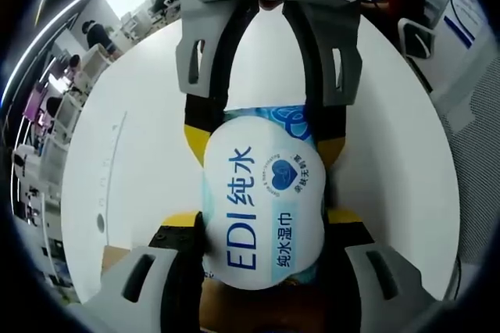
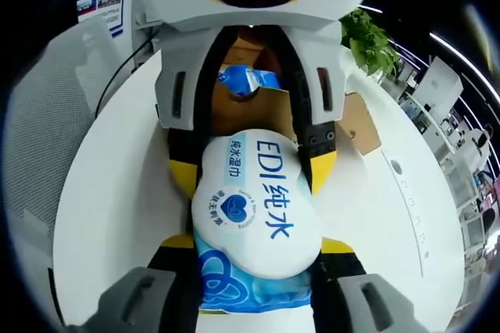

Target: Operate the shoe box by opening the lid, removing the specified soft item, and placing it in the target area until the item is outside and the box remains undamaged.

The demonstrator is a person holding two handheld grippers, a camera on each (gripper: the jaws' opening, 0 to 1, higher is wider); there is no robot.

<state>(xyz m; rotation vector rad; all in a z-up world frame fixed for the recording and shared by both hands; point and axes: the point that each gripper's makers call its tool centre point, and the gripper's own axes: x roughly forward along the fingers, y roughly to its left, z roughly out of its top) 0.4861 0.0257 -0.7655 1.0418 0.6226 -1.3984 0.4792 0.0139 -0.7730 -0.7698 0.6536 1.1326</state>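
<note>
The round white table [image 1: 141, 137] spreads under everything, and on it the open brown cardboard shoe box [image 2: 258, 106] stands at the far end behind my left tool [image 2: 254, 141]. My left tool [image 1: 262, 259] and my right tool [image 2: 254, 274] face each other above the table, each clamped on one end of the soft blue-and-white pack of wet wipes [image 1: 262, 200], which hangs between them, outside the box. A second blue packet [image 2: 244, 81] lies inside the box.
</note>
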